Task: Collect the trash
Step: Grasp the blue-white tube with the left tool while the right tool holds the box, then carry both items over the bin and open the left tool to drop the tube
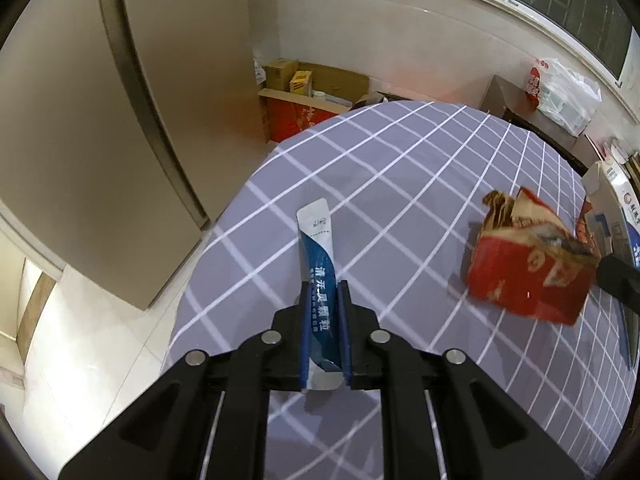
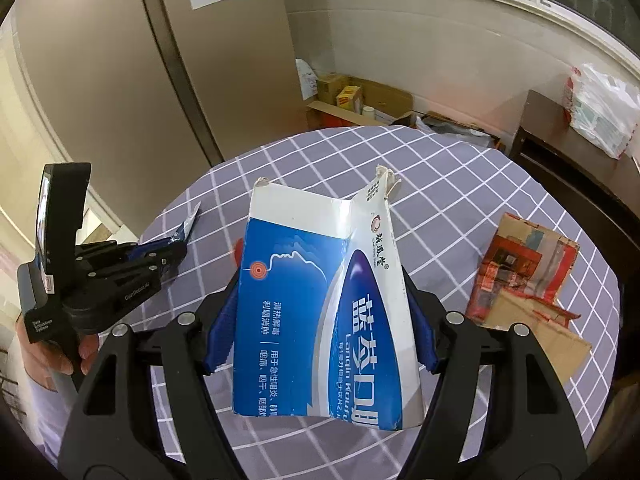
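Observation:
My left gripper (image 1: 323, 286) is shut on a thin blue and white sachet (image 1: 318, 256) and holds it above the checked tablecloth (image 1: 400, 184). My right gripper (image 2: 320, 280) is shut on a torn blue and white medicine box (image 2: 324, 312), held above the table. A crushed red and brown carton (image 2: 524, 276) lies on the table to the right; it also shows in the left wrist view (image 1: 528, 264). The left gripper (image 2: 176, 250) with the sachet (image 2: 188, 226) shows at the left of the right wrist view.
The round table (image 2: 440, 168) has a grey-purple cloth with white lines. Open cardboard boxes (image 1: 304, 92) stand on the floor behind it. A dark cabinet (image 2: 560, 152) with a plastic bag (image 2: 600, 108) stands at the right. A beige fridge (image 1: 100, 120) stands at the left.

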Demonstrator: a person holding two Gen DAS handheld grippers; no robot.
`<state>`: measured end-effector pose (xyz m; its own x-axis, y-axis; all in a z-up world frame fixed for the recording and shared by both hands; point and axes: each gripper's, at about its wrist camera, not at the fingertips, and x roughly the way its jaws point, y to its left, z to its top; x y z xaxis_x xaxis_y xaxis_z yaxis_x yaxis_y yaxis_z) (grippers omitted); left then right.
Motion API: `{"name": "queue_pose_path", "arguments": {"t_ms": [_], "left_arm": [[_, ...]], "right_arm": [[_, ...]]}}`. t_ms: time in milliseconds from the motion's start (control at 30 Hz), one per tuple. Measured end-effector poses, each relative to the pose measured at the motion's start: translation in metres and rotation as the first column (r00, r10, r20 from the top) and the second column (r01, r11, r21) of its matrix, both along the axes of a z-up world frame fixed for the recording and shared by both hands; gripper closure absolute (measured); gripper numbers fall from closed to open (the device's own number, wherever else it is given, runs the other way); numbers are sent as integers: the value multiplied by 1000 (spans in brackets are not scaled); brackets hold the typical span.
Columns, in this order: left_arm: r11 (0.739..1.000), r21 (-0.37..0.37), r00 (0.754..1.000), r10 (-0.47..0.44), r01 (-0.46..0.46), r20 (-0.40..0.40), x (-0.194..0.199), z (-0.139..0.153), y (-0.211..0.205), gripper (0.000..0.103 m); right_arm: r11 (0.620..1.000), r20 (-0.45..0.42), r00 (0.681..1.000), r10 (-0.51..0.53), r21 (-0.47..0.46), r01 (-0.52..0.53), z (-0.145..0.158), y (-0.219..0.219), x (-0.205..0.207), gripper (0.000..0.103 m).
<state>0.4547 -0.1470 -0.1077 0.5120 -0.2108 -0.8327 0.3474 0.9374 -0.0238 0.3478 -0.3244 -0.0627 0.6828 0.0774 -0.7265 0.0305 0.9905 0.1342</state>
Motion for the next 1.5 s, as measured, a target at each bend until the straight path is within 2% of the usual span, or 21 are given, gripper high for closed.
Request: {"name": "queue_pose_path", "arguments": {"t_ms": [400,733,1000,1167,1400,1500], "left_arm": [[999,-14,998,53,-52,23,-41,8,57,91],[988,-17,987,157,-156,36,-69,11,136,91],[963,-6,963,271,-271,12,-89,-3,208,91],[939,-2,939,344,-344,-15,-101,-17,250,91],[905,22,902,425,-425,-68,-111,-43,299,91],[895,55,892,446,-443,-71,-114,-53,314,90]], "right_arm": [[996,-34,995,91,-16,-92,-7,67,-14,33],[974,-61,973,221,-36,-223,-18,149,-19,33],[941,-85,940,331,-47,-336,-28,220,-15,33],[917,-104,916,388,-60,-395,-38,260,-13,33],[895,-163,886,433,-40,-445,-66,303,-2,33],[888,-183,876,446,-26,-458,-76,316,2,33]]}}
